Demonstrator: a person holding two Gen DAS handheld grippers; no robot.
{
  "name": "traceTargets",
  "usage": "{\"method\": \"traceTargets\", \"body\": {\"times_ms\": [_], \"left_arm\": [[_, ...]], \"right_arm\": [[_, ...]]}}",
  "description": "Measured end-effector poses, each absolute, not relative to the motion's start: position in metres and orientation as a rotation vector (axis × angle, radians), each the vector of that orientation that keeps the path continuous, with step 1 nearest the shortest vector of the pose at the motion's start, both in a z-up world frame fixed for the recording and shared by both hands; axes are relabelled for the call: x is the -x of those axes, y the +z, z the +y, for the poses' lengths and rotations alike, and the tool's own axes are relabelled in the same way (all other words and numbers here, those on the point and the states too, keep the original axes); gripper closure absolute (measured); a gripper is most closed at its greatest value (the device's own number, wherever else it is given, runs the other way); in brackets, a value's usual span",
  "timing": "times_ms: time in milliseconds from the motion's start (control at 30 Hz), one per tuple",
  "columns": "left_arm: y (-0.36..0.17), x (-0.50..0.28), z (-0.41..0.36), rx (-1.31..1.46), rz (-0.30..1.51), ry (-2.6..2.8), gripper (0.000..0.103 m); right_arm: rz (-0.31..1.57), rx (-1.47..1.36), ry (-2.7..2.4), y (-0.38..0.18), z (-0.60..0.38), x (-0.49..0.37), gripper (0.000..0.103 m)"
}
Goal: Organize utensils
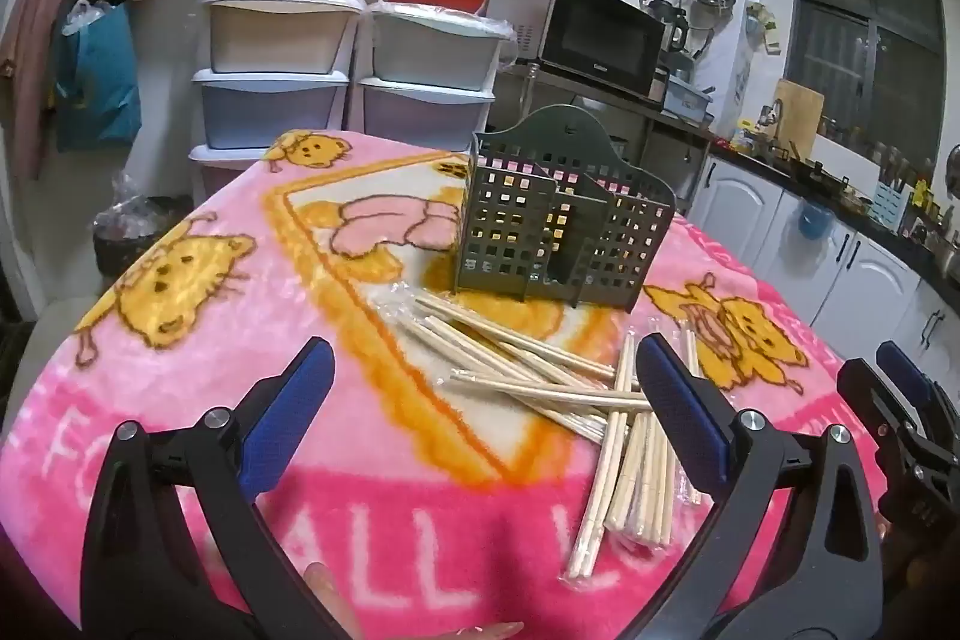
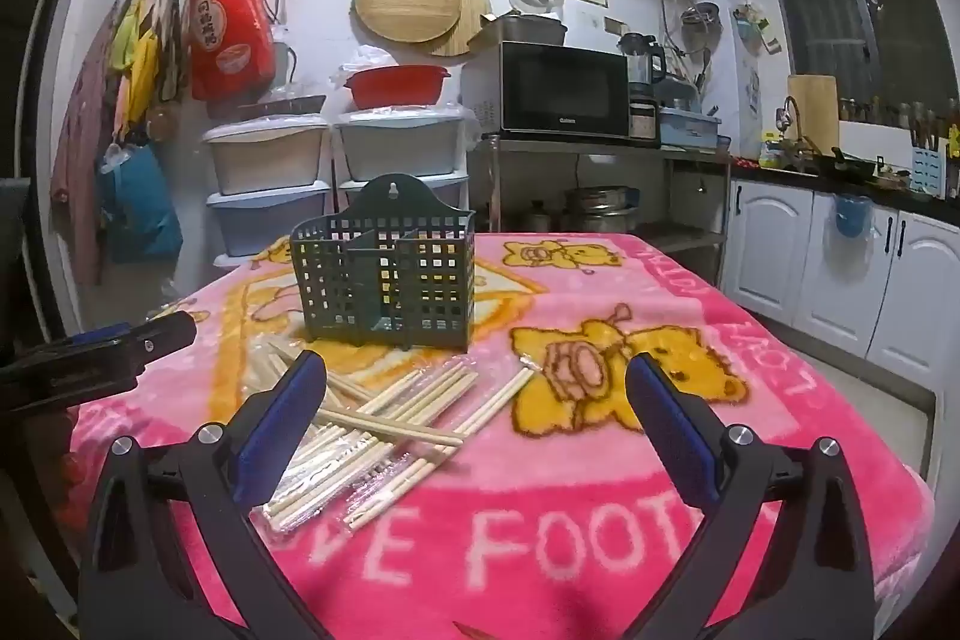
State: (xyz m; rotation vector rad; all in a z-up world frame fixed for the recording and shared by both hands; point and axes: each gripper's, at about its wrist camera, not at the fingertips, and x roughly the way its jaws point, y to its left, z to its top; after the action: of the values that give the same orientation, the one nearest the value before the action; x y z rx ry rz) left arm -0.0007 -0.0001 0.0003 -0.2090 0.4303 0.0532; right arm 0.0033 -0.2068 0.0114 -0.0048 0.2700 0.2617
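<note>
Nearest the lens: your left gripper (image 1: pixel 483 412) is hanging low over the pink cartoon blanket (image 1: pixel 198 388), jaws spread to their widest, nothing between the blue pads (image 1: pixel 288 418). Your right gripper (image 2: pixel 474 421) is doing the same from its side, jaws fully apart and empty, tilted slightly down toward the table.

The task's things are lying just ahead of both tools. A loose heap of wooden chopsticks (image 1: pixel 540 376), some looking to be in clear plastic sleeves, is sprawling across the blanket, crossing at several angles. In the right wrist view the heap (image 2: pixel 384 424) is sitting left of centre, partly behind the left finger. Just beyond it the dark green perforated utensil caddy (image 1: pixel 558 232) is standing upright on the blanket, its compartments looking empty through the grid walls (image 2: pixel 384 268).

Step in hand, by my reading: you are hovering at the approach, with no chopstick picked and sorting not yet begun.

Next move calls for:
- choosing one stick or sleeved pair lying on top, not one pinned beneath the crossing pieces;
- lining the pads across its length, then closing firmly, since thin round sticks are likely to roll;
- lifting, tipping it upright and feeding it into one caddy compartment;
- steadying the light caddy with the other gripper, as it may be sliding on the soft fabric.
</note>
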Motion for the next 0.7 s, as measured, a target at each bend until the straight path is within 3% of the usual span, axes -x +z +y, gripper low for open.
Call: {"method": "traceTargets", "body": {"times_ms": [700], "left_arm": [[-0.0029,-0.0006,-0.0055,0.204,0.435,0.052,0.01]], "right_arm": [[0.254,0.002,0.261,0.0144,-0.2083,-0.0011,0.006]]}}
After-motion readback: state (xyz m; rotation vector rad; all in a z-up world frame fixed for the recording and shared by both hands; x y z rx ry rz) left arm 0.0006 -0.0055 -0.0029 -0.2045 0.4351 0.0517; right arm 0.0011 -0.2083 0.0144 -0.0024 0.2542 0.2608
